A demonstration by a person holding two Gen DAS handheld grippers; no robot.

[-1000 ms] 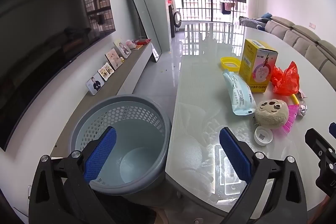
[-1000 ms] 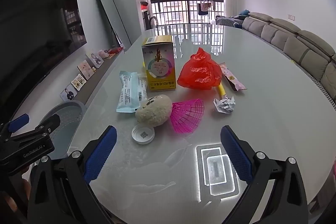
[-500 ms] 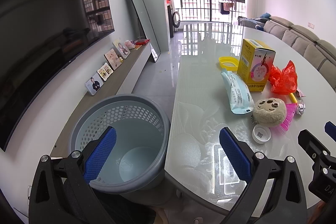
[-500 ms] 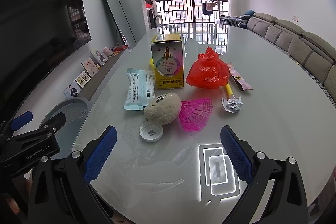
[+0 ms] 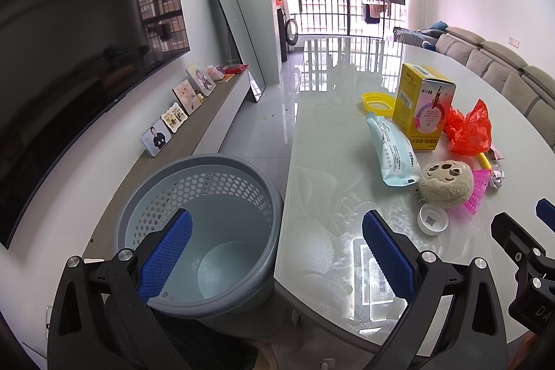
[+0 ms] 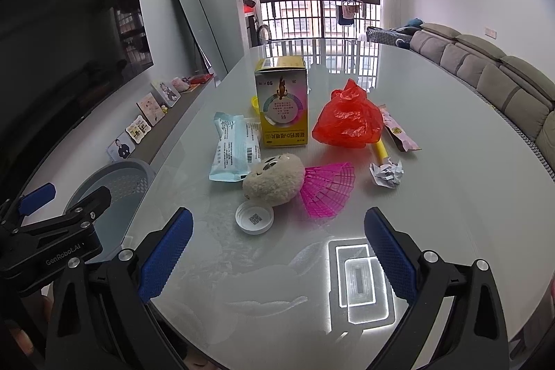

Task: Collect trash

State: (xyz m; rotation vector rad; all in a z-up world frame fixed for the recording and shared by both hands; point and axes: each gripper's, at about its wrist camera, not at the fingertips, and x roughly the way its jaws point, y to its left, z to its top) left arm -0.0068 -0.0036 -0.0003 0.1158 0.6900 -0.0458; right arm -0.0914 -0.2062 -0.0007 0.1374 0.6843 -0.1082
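1. The yellow carton [image 6: 281, 103] hides most of the yellow lid [image 6: 254, 103] from your right camera.
2. Your right gripper [image 6: 277, 254] is spread wide and holds nothing; the white cap [image 6: 254, 216] lies just ahead on the glass table [image 6: 451, 196].
3. Your left gripper [image 5: 275, 252], also spread and bare, hangs over the rim of the grey wastebasket [image 5: 201, 231] beside the table.
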